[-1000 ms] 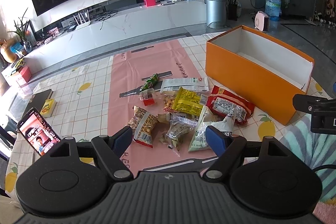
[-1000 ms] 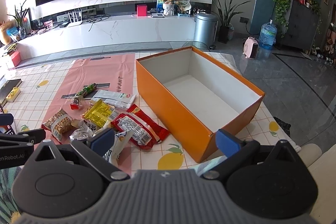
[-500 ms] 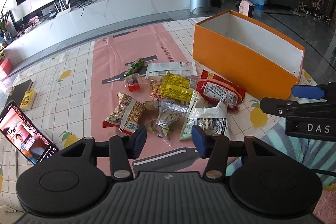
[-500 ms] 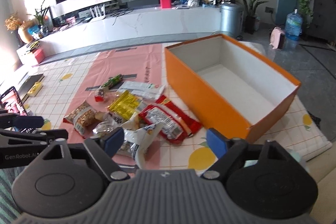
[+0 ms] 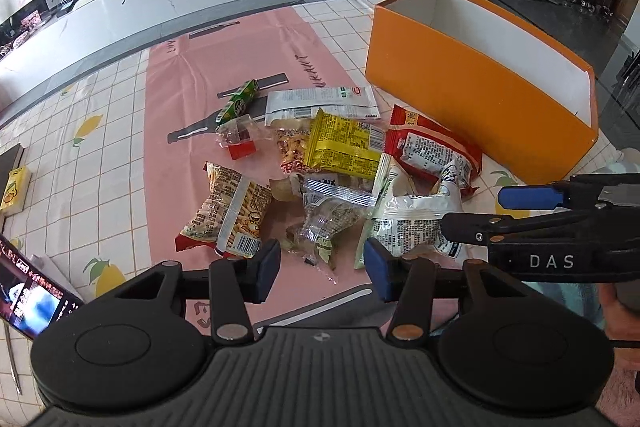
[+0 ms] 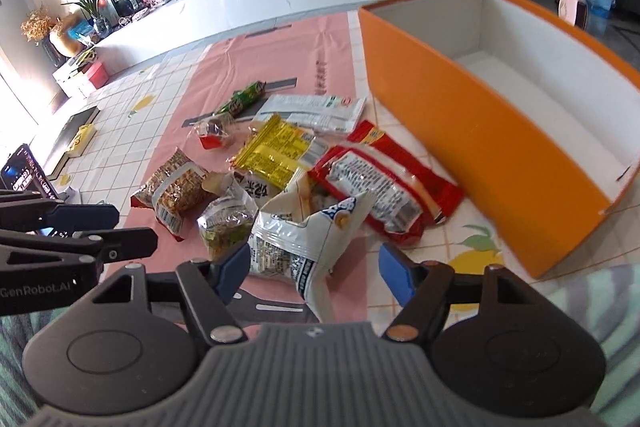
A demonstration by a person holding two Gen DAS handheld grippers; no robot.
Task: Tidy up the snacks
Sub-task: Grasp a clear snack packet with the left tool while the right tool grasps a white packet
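Across the lower middle of both views, the two hand-held grippers have closed in on the snack heap over the last second. The left hand-held gripper (image 5: 320, 269) has narrowed from a wide spread to a middling gap and now hangs empty just before the clear crinkled packet (image 5: 326, 223). The right hand-held gripper (image 6: 314, 269) stays spread wide, holding nothing, its fingers now flanking the white crumpled plastic snack bag (image 6: 308, 231), which pokes up between them. The heap lies on the pink mat of the bench (image 5: 120, 131), centre frame, and the open orange cardboard box (image 6: 480, 131) at the right shows a bare white floor. Sorting has likely not begun; the white bag looks the first pick.
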